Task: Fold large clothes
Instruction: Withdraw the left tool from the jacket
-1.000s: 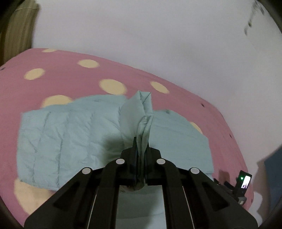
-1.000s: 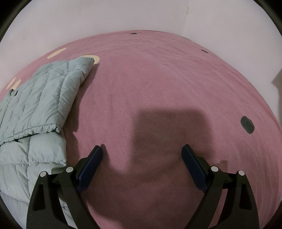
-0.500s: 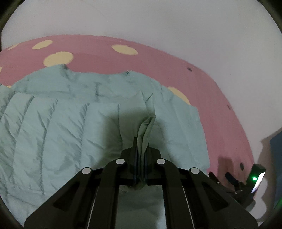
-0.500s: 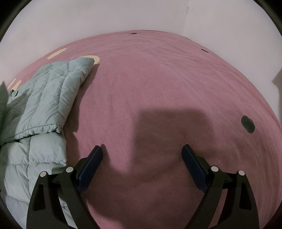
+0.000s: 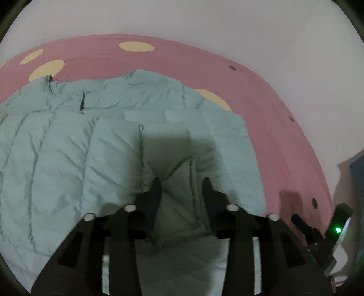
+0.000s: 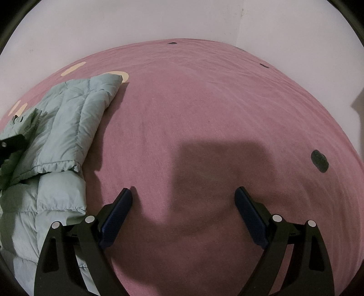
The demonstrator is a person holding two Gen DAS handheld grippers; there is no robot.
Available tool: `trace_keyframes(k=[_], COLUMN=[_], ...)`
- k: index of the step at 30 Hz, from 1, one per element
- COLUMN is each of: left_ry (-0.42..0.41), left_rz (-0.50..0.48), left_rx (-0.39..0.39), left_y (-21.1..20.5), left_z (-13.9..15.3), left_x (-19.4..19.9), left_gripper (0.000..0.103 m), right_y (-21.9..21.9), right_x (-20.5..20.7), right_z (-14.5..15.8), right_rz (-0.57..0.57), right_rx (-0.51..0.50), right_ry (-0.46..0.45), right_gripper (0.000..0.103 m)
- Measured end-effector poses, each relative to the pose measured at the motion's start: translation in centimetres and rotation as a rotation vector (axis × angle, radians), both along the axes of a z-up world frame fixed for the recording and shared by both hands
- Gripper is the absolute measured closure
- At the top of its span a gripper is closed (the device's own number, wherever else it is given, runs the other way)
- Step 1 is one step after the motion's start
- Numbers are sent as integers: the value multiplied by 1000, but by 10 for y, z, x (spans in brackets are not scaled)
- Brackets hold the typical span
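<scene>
A pale green quilted puffer jacket (image 5: 68, 148) lies spread on a pink bedspread (image 5: 261, 95). My left gripper (image 5: 181, 184) hovers low over it with its jaws apart. A folded flap of the jacket (image 5: 179, 205) lies loose between the fingers. In the right wrist view the jacket (image 6: 75, 127) sits at the far left, one part folded over another. My right gripper (image 6: 183, 193) is wide open and empty over bare pink bedspread (image 6: 216, 113), to the right of the jacket.
The bedspread has cream dots (image 5: 136, 46) and small dark spots (image 6: 319, 160). White walls stand close behind the bed (image 6: 159, 20). A small device with a green light (image 5: 337, 228) sits at the right edge of the left wrist view.
My left gripper has opened and let go of the jacket fabric it was pinching. It has come lower and closer over the jacket. The right gripper has not moved.
</scene>
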State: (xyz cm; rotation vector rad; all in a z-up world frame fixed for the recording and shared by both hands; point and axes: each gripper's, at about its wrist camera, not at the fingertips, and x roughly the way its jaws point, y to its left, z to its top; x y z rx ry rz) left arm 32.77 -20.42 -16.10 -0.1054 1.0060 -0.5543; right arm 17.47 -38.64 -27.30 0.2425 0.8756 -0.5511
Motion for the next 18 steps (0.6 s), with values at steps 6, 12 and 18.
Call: trace_keyframes(k=[6, 12, 18], left_ry=[-101, -166, -165], left_rz=[34, 187, 383], left_rx=[5, 73, 212], left_y=[56, 169, 268], left_z=[43, 55, 28], left_x=[-35, -63, -62], left_gripper=[38, 34, 32], right_y=[0, 6, 49], right_x=[0, -5, 5], right_z=[2, 32, 88], right_rz=[3, 2, 106], right_rx=[2, -39, 56], right_ry=[-1, -2, -138], right_gripper=[13, 13, 13])
